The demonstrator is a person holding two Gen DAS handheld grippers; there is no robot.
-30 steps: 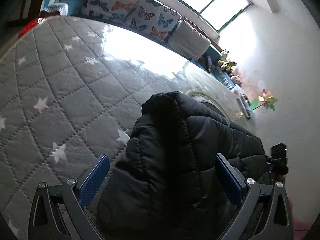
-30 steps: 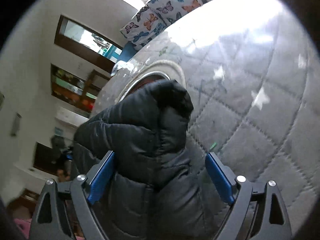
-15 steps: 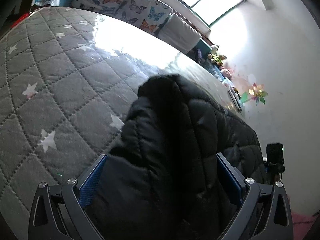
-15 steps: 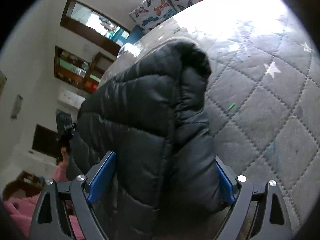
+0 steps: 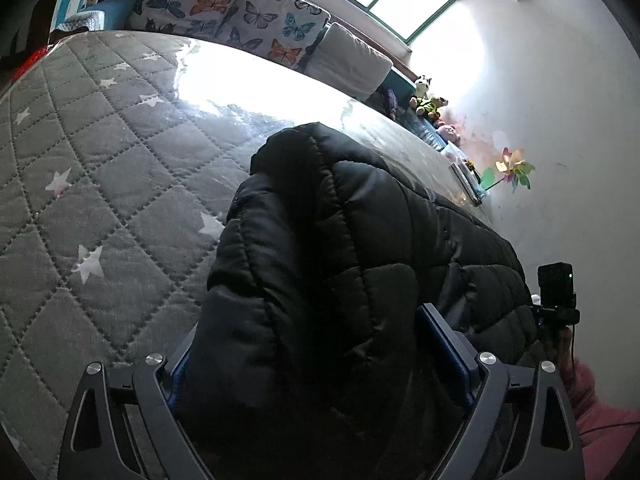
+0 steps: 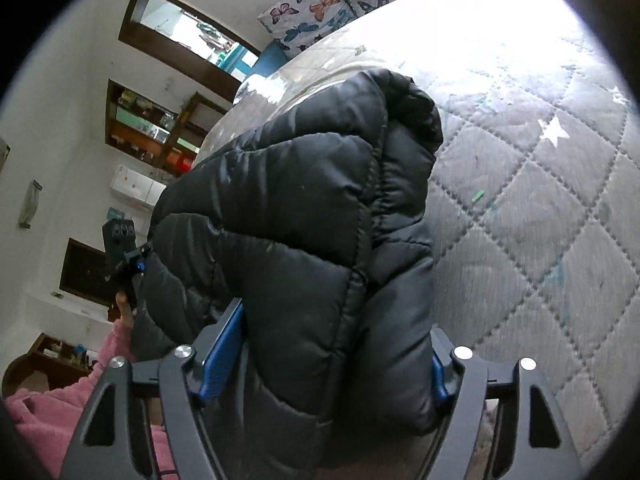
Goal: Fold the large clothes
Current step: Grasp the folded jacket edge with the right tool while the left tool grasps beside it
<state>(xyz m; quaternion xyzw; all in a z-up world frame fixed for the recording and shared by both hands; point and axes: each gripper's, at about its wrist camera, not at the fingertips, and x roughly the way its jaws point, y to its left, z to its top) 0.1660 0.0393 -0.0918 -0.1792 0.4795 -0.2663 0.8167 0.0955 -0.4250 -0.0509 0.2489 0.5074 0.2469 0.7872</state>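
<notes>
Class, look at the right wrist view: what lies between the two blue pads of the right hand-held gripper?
A thick fold of the black puffer jacket fills the gap in the closing right hand-held gripper, seen in the right wrist view.

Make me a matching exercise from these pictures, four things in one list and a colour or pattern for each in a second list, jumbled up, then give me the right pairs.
Things:
1. puffer jacket
2. bed cover
3. cushions
4. sleeve

Looks:
A. pink
B. grey quilting with white stars
C. black
D. white with coloured butterflies

Pairs: 1-C, 2-B, 3-D, 4-A
</notes>
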